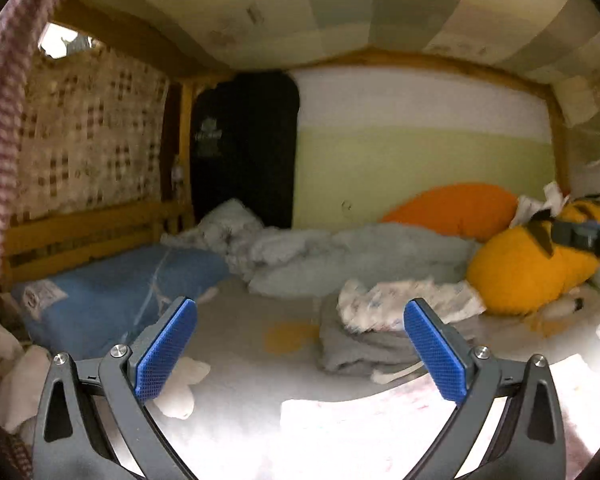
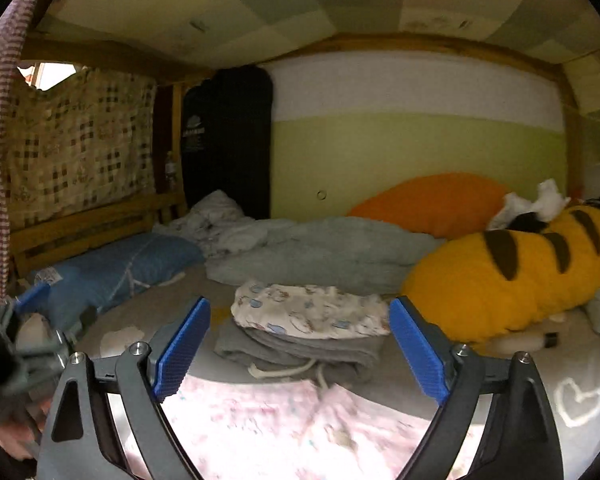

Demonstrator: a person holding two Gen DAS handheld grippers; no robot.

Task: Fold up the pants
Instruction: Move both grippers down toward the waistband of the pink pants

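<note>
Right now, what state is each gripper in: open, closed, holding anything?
Left gripper: open, holding nothing, above the bed.
Right gripper: open, holding nothing, above the pink pants.

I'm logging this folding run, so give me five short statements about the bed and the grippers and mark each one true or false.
1. Both the left gripper and the right gripper are open and hold nothing. True.
2. The pink patterned pants are pinched between the right gripper's fingers. False: they lie on the bed below the open jaws, ungripped.
3. A white printed garment lies on top of folded grey clothes. True.
4. The yellow plush with dark stripes lies beside the blue pillow. False: the plush is at the right of the bed, the pillow at the left.
5. An orange cushion sits at the back against the wall. True.
</note>
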